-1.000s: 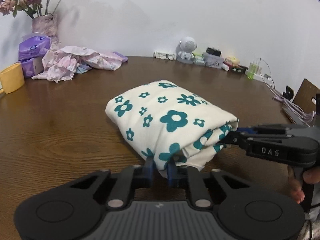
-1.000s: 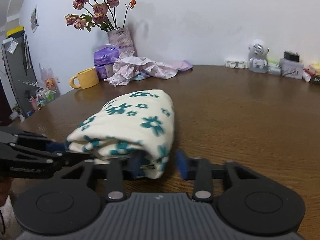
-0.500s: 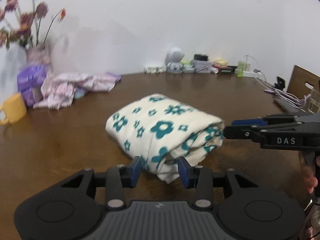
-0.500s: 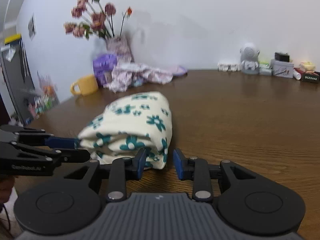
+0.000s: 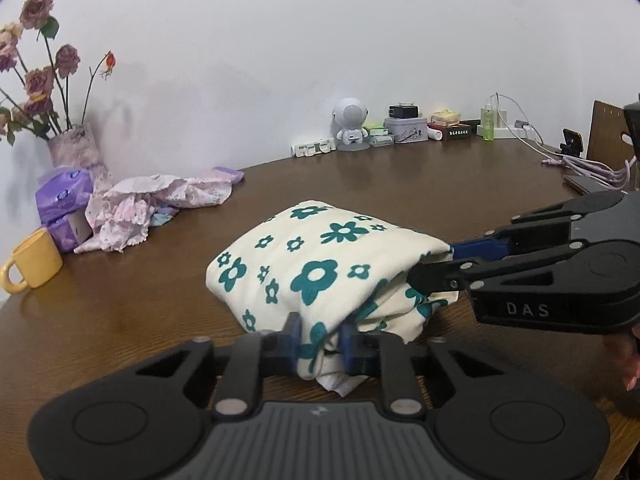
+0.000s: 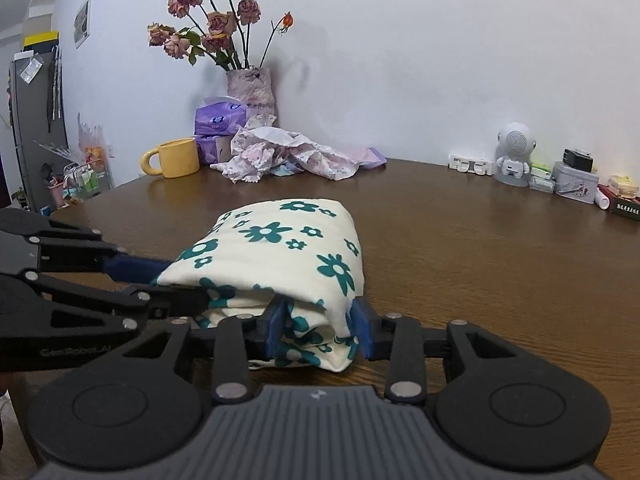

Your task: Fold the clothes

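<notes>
A: So, left wrist view: left gripper (image 5: 319, 339) has its jaws clamped on the near corner of the folded floral cloth (image 5: 320, 264), which lies on the wooden table (image 5: 120, 312) just ahead.

B: Yep, and right wrist view: right gripper (image 6: 319, 330) jaws squeeze the cloth's near end too, bundle stretching forward between them, yellow mug (image 6: 176, 158) far beyond.

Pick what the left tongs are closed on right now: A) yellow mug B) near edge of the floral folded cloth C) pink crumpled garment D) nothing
B: the left tongs pinch the near edge of the floral folded cloth; the yellow mug sits far off.
</notes>
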Action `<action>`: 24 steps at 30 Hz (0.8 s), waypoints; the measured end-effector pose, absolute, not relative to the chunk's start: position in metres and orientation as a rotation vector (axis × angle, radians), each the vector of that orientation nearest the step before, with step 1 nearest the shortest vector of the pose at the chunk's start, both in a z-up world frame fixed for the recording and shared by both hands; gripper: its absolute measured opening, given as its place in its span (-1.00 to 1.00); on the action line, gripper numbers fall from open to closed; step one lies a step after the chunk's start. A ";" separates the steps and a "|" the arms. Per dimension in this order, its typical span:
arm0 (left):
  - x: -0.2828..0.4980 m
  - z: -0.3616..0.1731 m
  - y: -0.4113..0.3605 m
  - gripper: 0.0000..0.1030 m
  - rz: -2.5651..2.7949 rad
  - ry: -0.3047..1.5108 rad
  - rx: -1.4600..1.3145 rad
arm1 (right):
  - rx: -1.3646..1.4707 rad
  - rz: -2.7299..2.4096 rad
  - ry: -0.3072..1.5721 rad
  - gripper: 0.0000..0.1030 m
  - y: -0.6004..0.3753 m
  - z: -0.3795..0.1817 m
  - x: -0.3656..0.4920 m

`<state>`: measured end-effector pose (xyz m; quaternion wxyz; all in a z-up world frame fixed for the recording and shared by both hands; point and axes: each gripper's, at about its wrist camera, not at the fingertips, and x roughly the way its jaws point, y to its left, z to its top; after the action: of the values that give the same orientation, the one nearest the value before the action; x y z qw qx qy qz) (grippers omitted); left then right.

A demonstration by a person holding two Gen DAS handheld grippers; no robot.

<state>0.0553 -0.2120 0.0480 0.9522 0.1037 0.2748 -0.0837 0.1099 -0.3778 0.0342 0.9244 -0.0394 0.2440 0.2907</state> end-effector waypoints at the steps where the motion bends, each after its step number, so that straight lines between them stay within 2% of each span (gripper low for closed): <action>1: 0.055 0.048 -0.212 -0.71 -0.174 0.560 0.208 | -0.077 0.596 0.504 -0.61 -0.378 0.034 0.111; 4: 0.053 0.048 -0.210 -0.64 -0.180 0.563 0.192 | -0.066 0.596 0.514 -0.60 -0.378 0.032 0.113; 5: 0.052 0.049 -0.209 -0.50 -0.180 0.566 0.185 | -0.058 0.595 0.515 -0.53 -0.379 0.031 0.113; 7: 0.051 0.050 -0.208 -0.51 -0.185 0.568 0.179 | -0.031 0.589 0.512 -0.35 -0.384 0.031 0.113; 9: 0.050 0.050 -0.211 -0.52 -0.203 0.571 0.187 | -0.028 0.590 0.513 -0.40 -0.387 0.032 0.111; 10: 0.049 0.051 -0.212 -0.51 -0.215 0.572 0.189 | -0.029 0.588 0.517 -0.55 -0.386 0.031 0.111; 11: 0.047 0.052 -0.212 -0.39 -0.231 0.570 0.190 | -0.029 0.588 0.523 -0.56 -0.386 0.031 0.112; 12: 0.044 0.055 -0.211 -0.12 -0.249 0.567 0.186 | -0.026 0.583 0.523 -0.55 -0.386 0.030 0.112; 13: 0.041 0.058 -0.208 0.02 -0.266 0.562 0.178 | -0.016 0.573 0.519 -0.44 -0.388 0.031 0.111; 14: 0.038 0.063 -0.203 0.19 -0.282 0.548 0.165 | 0.003 0.563 0.515 -0.14 -0.391 0.032 0.109; 16: 0.033 0.073 -0.190 0.27 -0.313 0.523 0.131 | 0.069 0.544 0.506 0.07 -0.404 0.035 0.102; 18: 0.036 0.083 -0.175 0.42 -0.336 0.524 0.087 | 0.133 0.536 0.512 0.07 -0.416 0.038 0.094; 24: 0.088 0.098 -0.126 0.49 -0.363 0.574 -0.047 | 0.288 0.548 0.565 0.07 -0.418 0.041 0.081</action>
<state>0.0884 -0.1257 0.0980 0.9427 -0.0233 0.2815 -0.1779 0.0815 -0.4184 0.0407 0.9135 0.1396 0.2741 0.2662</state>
